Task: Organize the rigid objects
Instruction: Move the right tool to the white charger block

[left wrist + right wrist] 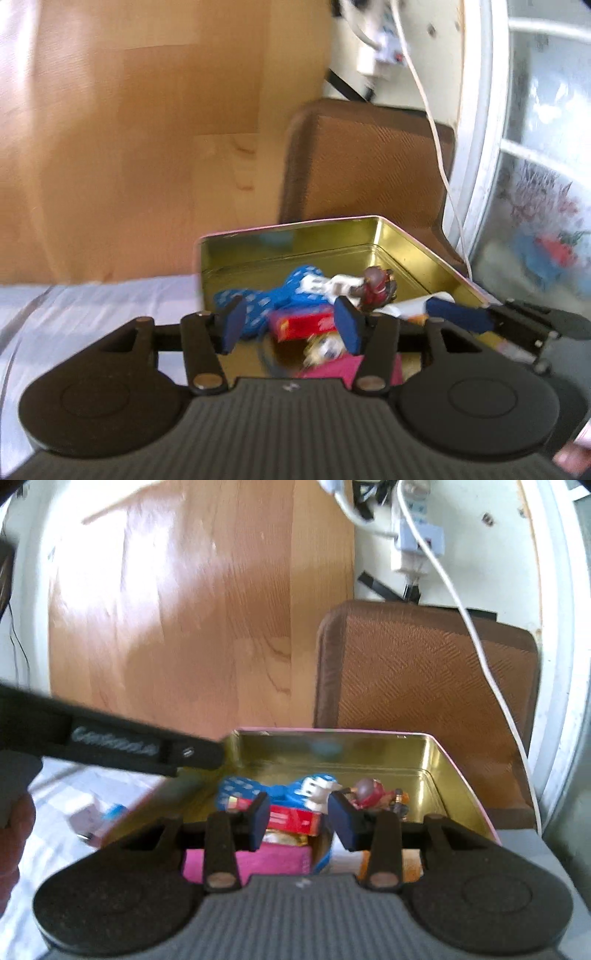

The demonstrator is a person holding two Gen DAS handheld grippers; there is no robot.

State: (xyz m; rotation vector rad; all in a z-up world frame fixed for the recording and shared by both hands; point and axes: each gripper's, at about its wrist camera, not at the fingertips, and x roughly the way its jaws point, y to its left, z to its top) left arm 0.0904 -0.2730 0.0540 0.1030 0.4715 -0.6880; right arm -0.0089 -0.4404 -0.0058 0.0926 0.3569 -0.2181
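Inside the tin: an open gold-lined tin (pixel 406 236) with a pink outer rim holds a jumble of small toys.
Blue toy: a blue piece with white dots (pixel 258 299) lies at the left of the pile, just beyond the left tongs' left pad.
Red box: a small red box (pixel 303 325) lies flat in the gap between the left tongs' pads, below them, touching neither as far as the blur shows.
Figure: a dark red figurine (pixel 376 288) lies to the right, just beyond the right pad.
Left tongs (pixel 291 325): spread about halfway, nothing pinched, poised over the tin's near edge.
Right tongs (pixel 299 819): parted by a narrower gap, gripping nothing; the red box (pixel 295 819) shows beneath the gap, the figurine (pixel 369 794) just beyond the right pad.
Tin's surroundings: it sits on pale cloth (pixel 74 306), with a brown cushion (pixel 369 166) behind it.
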